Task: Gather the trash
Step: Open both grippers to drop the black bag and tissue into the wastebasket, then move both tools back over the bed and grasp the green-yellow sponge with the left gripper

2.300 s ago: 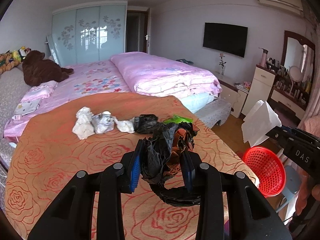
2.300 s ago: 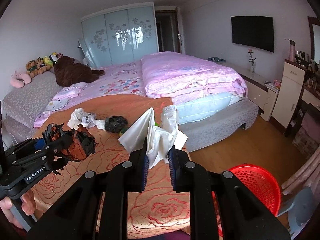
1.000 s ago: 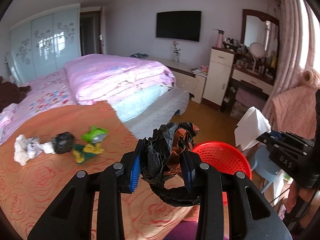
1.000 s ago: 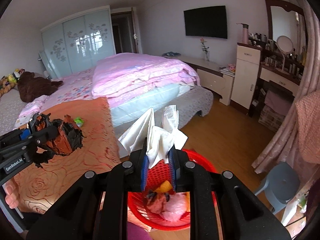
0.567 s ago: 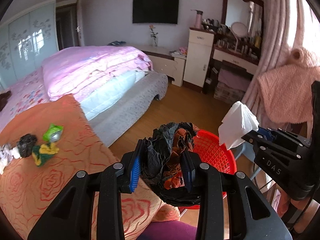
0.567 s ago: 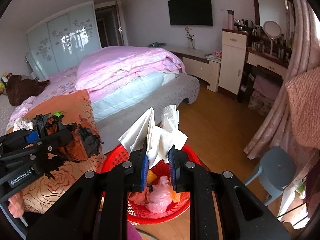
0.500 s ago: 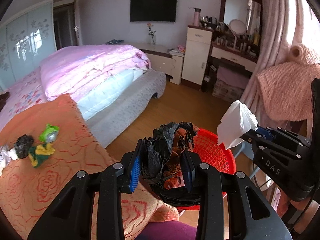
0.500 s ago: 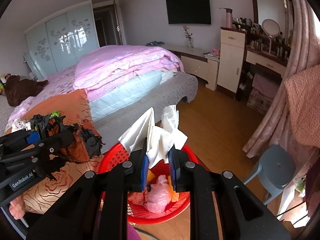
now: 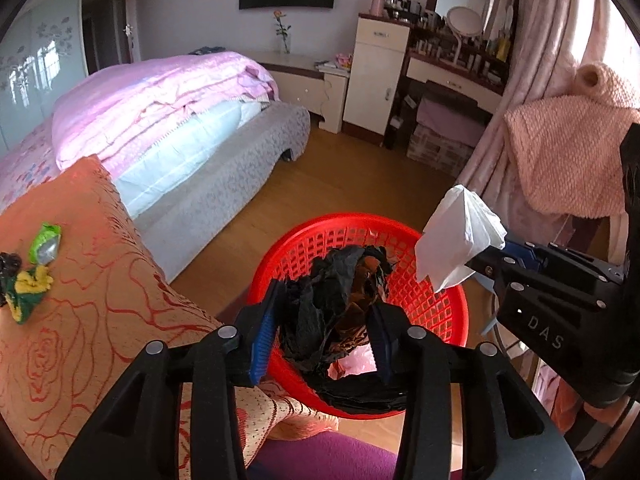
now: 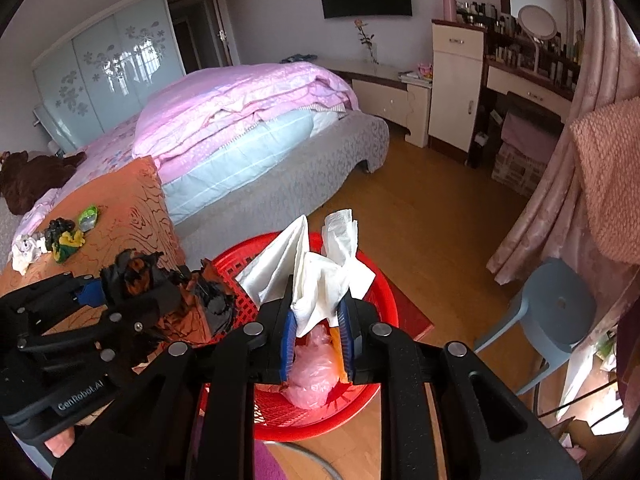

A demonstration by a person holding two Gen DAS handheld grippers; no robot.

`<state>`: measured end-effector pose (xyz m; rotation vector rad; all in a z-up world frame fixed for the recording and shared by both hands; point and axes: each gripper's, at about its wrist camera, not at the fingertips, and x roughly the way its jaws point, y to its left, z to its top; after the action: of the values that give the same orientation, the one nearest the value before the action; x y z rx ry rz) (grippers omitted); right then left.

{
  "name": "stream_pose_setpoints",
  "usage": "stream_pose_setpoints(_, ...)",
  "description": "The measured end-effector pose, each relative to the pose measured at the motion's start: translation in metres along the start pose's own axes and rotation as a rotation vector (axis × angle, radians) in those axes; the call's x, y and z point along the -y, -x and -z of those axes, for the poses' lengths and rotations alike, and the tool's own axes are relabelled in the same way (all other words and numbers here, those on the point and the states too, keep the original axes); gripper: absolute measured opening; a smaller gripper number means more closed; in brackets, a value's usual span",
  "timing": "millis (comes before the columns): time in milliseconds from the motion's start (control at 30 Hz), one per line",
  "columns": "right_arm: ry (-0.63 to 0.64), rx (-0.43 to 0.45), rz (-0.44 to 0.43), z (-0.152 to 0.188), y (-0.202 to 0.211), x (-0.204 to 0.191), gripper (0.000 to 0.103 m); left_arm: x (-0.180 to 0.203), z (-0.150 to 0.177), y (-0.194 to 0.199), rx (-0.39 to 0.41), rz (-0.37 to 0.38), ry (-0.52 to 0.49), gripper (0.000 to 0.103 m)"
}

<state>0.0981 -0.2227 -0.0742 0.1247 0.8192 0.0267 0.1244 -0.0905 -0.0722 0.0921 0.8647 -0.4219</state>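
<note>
My left gripper (image 9: 322, 320) is shut on a crumpled black and orange wrapper (image 9: 340, 300) and holds it above the red mesh basket (image 9: 440, 308). My right gripper (image 10: 316, 320) is shut on a white tissue (image 10: 320, 276) and holds it over the same basket (image 10: 376, 280), which holds a pink bag (image 10: 312, 368) and other trash. The right gripper with the tissue (image 9: 460, 240) shows at the right of the left wrist view. The left gripper with the wrapper (image 10: 176, 292) shows at the left of the right wrist view.
An orange rose-patterned table (image 9: 80, 320) stands left of the basket, with green, yellow, black and white trash (image 10: 68, 236) on it. A pink bed (image 10: 248, 120) lies behind. A grey stool (image 10: 548, 312) and pink curtain (image 10: 560, 200) stand at right.
Both grippers have swung right, away from the table, and lowered over the red basket, each with its trash still held.
</note>
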Motion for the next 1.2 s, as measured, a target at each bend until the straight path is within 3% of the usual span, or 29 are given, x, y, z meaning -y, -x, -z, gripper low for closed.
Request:
stream_pose_setpoints(133, -0.004, -0.029, -0.003, 0.002, -0.007, 0.001, 0.030, -0.003, 0.001, 0.002, 0.011, -0.002, 0.007, 0.062)
stream_pose_setpoints(233, -0.009, -0.029, 0.001, 0.003, -0.007, 0.001, 0.042, -0.005, 0.001, 0.006, 0.019, -0.004, 0.018, 0.067)
stream_pose_setpoints(367, -0.018, -0.013, 0.011, 0.003, -0.004, 0.002, 0.055, -0.012, 0.001, 0.012, 0.033, -0.016, 0.035, 0.068)
stream_pose_setpoints(700, -0.011, 0.017, 0.013, 0.002, 0.003, 0.000, 0.059, -0.027, 0.004, 0.030, 0.080, -0.070, 0.075, 0.073)
stream_pose_setpoints(867, -0.010, 0.044, 0.003, 0.004, 0.008, -0.003, 0.070, -0.042, 0.008, 0.038, 0.095, -0.116, 0.110, 0.076)
stream_pose_setpoints(1200, 0.045, 0.082, -0.029, 0.006, 0.014, -0.028, 0.077, -0.110, 0.020, 0.066, 0.129, -0.242, 0.250, 0.077)
